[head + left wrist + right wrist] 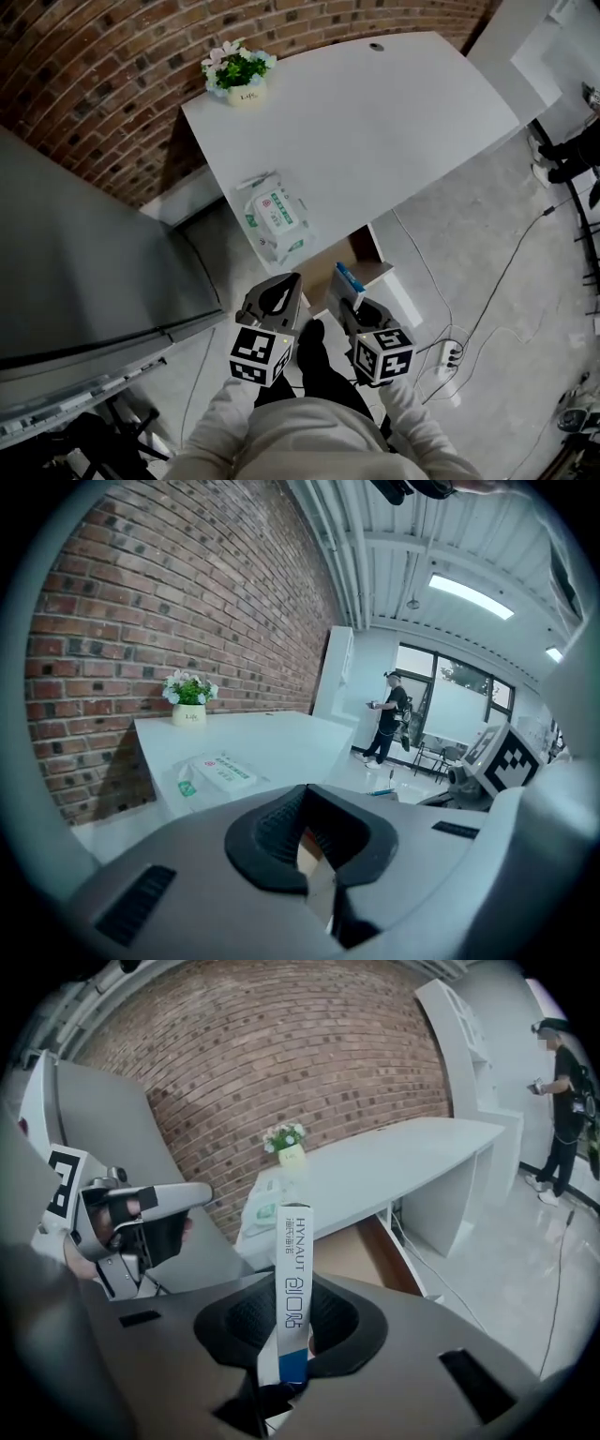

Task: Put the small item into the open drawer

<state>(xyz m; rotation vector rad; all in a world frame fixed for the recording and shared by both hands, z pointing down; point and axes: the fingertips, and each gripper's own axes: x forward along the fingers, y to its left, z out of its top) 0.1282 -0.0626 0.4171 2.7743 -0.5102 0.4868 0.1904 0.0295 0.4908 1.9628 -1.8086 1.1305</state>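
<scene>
A slim white and blue box stands upright between the jaws of my right gripper, which is shut on it. In the head view the box and right gripper hover just in front of the open drawer under the white table. The drawer's brown inside shows behind the box. My left gripper hangs beside the right one, left of the drawer. Its jaws are together with nothing between them.
A pack of wet wipes lies at the table's near edge, and a small flower pot stands at its far corner by the brick wall. A grey cabinet fills the left. A power strip and cables lie on the floor. A person stands far off.
</scene>
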